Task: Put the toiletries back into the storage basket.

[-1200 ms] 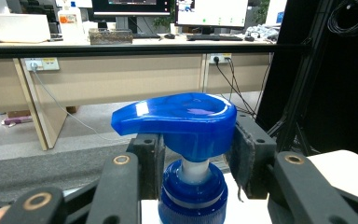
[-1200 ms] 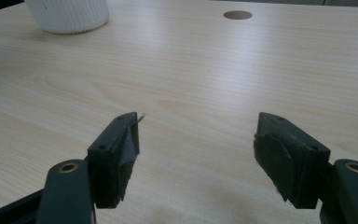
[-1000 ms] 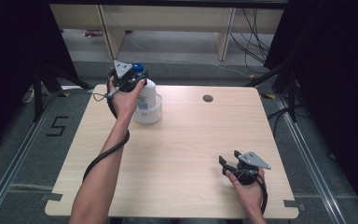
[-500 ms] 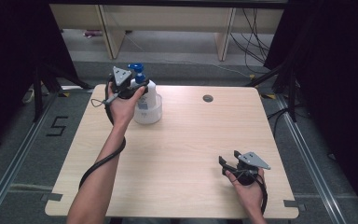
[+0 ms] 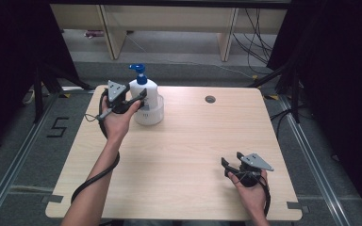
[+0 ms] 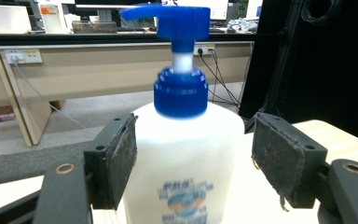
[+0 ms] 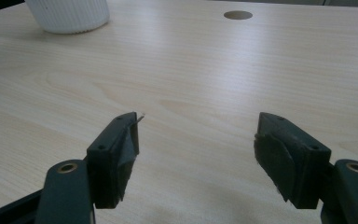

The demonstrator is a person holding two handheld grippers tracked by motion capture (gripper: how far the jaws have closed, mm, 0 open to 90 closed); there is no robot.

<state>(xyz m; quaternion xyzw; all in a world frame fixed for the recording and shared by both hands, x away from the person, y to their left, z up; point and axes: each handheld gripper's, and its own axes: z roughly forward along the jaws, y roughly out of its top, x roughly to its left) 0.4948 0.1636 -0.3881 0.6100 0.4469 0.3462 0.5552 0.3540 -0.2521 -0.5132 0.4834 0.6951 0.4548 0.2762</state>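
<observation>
A: Starting at the left of the high view, the left gripper [image 5: 131, 100] sits at the far-left part of the table [image 5: 184, 155], right against the white pump bottle [image 5: 146, 101]. Can you tell its state from above?

B: Not well. The left gripper view settles it: the jaws are spread, one pad [image 6: 121, 158] touching the bottle's [image 6: 184, 163] side, the other pad [image 6: 277, 156] standing just off it. Not pinching. That view also gives the blue pump head [image 6: 179, 21] and a blurred printed label, which the high view hardly shows.

A: And the bottle's place?

B: Upright near the far edge, left of centre. Its ribbed white base [image 7: 67, 14] shows at the top left of the right gripper view.

A: Moving right?

B: Bare wood across the middle, wide and open. A round hole [image 5: 210, 99] lies near the far edge, right of the bottle; the right gripper view has the hole [image 7: 237, 15] too.

A: Then the right gripper [image 5: 231, 167]?

B: Near the front-right corner, well apart from the bottle, close to the near edge. Its own view shows both jaws spread wide over bare tabletop [image 7: 205, 84], holding nothing.
</observation>
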